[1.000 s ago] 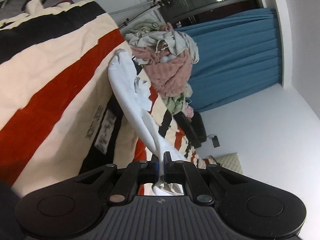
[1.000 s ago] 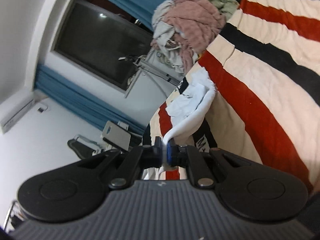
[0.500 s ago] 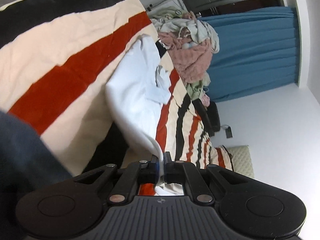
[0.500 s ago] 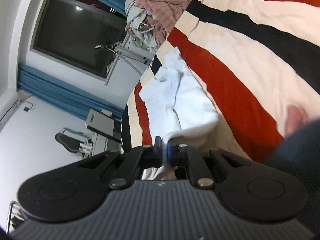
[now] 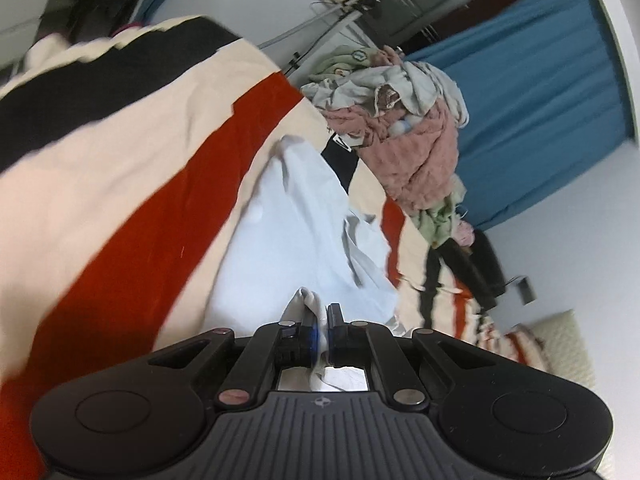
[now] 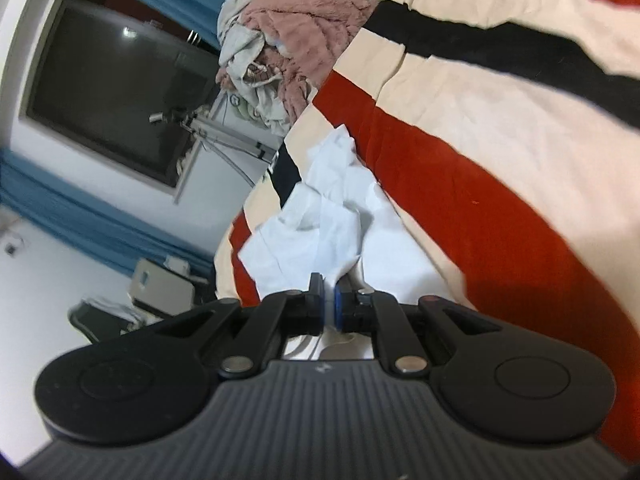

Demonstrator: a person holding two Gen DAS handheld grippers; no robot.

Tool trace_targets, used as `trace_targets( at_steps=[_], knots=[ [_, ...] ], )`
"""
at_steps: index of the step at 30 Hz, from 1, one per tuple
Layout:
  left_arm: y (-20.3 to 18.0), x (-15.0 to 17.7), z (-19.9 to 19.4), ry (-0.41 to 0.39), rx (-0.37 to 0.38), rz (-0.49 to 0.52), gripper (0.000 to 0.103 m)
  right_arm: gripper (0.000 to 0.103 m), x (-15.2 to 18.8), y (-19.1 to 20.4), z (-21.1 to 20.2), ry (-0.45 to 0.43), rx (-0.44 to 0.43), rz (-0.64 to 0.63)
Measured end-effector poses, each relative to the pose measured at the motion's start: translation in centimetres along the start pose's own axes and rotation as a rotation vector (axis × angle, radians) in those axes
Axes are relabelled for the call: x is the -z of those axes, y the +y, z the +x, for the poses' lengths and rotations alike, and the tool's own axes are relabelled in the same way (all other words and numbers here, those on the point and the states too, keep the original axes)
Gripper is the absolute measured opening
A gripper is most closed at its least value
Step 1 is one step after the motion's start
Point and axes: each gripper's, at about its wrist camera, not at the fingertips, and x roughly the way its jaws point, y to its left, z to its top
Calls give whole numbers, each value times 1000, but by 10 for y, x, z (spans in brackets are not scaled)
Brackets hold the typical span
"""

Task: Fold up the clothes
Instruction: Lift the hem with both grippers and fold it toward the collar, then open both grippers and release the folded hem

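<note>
A pale blue-white garment lies spread on the striped bed cover, creased at its far end. My left gripper is shut on a bunched edge of it near the bed surface. In the right wrist view the same garment lies crumpled ahead, and my right gripper is shut on another edge of it. Both views are tilted and slightly blurred.
A heap of unfolded clothes, pink and grey-green, sits at the far end of the bed. Blue curtains, a dark window, a metal rack and a dark chair stand beyond.
Both grippers have lowered the garment toward the bed. It went from hanging in a stretched strip to lying spread on the cover. Both grips stay shut.
</note>
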Motion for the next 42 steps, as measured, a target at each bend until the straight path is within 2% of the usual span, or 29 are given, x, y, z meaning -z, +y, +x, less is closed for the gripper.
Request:
trace_targets(
  at_steps=[5, 13, 17, 18, 19, 20, 21, 22, 23, 25, 30, 34, 37, 42],
  knots=[
    [14, -20, 56, -8, 3, 65, 5, 9, -15, -15, 52, -2, -22, -22],
    [42, -25, 125, 41, -71, 121, 5, 8, -24, -20, 111, 29, 86, -224],
    [33, -18, 132, 39, -123, 221, 8, 10, -24, -13, 119, 45, 140, -326],
    [28, -15, 131, 32, -139, 259, 11, 20, -23, -7, 117, 41, 154, -358],
    [21, -12, 127, 18, -154, 302, 23, 33, -21, -1, 112, 29, 170, -395],
    [13, -8, 121, 1, -165, 345, 43, 69, -19, 5, 106, 6, 179, -434],
    [6, -4, 116, -16, -177, 387, 53, 93, -17, 11, 97, -27, 173, -471],
    [1, 1, 108, -31, -181, 414, 67, 92, -13, 17, 88, -60, 158, -503],
    [-3, 7, 98, -44, -179, 431, 75, 91, -9, 22, 78, -81, 142, -535],
    [-10, 18, 79, -71, -175, 465, 80, 91, -1, 34, 61, -99, 116, -599],
    [-30, 47, 31, -139, -167, 550, 85, 91, 28, 51, 13, -166, 114, -760],
    [-45, 71, -8, -193, -159, 618, 86, 91, 51, 55, -21, -161, 75, -815],
    [-56, 89, -36, -232, -154, 665, 86, 91, 66, 59, -40, -183, 86, -853],
    [-59, 119, -69, -261, -147, 685, 86, 91, 90, 60, -69, -244, 101, -915]
  ],
)
